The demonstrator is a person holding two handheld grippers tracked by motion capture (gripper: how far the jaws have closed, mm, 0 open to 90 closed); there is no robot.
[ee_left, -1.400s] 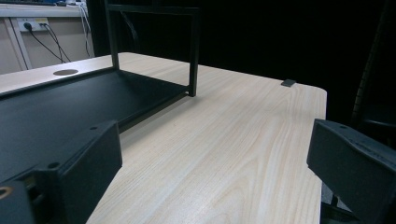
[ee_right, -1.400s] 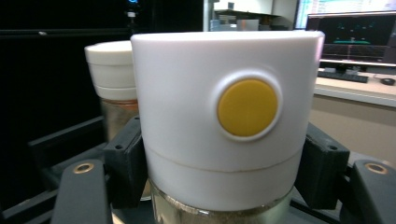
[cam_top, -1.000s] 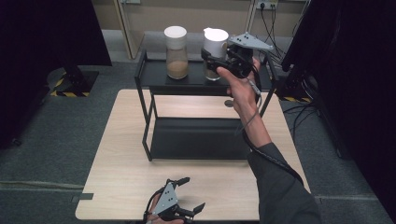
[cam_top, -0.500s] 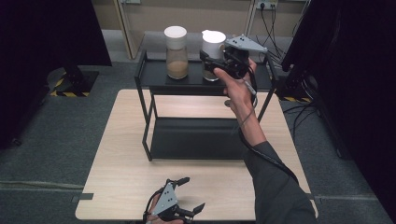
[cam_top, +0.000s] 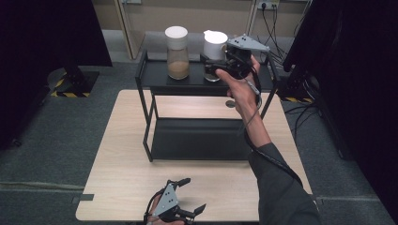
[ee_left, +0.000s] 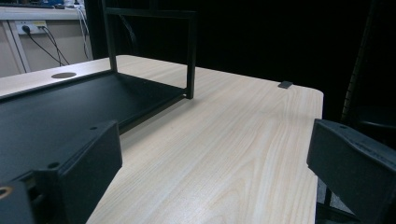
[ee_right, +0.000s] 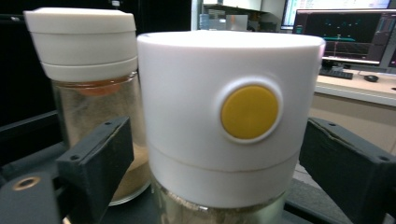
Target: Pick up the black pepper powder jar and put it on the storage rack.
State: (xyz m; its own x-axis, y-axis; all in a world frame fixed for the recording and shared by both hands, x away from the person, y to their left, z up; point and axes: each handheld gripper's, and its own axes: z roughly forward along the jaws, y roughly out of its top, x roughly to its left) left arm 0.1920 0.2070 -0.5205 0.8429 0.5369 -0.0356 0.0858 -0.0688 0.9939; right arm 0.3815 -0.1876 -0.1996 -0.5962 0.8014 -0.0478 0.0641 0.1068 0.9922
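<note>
With my right gripper (ee_right: 219, 154) jaws just opened and flanking its white lid untouched, the glass, yellow-buttoned jar (ee_right: 224, 126) looks heavy, slick, breakable; I'd grip the lid.

Light fell evenly from overhead on the pale table (cam_top: 126, 154) in the high view, while both flanks sank into near-black and the picture stayed soft and low in detail. The left gripper view ran dim, the wood grain sharp mid-frame, its near black jaws blurred and the background lost in darkness. The right gripper view was brightest: the white lid (ee_right: 229, 116) nearly blown out, the rear jar (ee_right: 93, 107) slightly soft, monitors (ee_right: 345, 28) glowing hazily behind.
</note>
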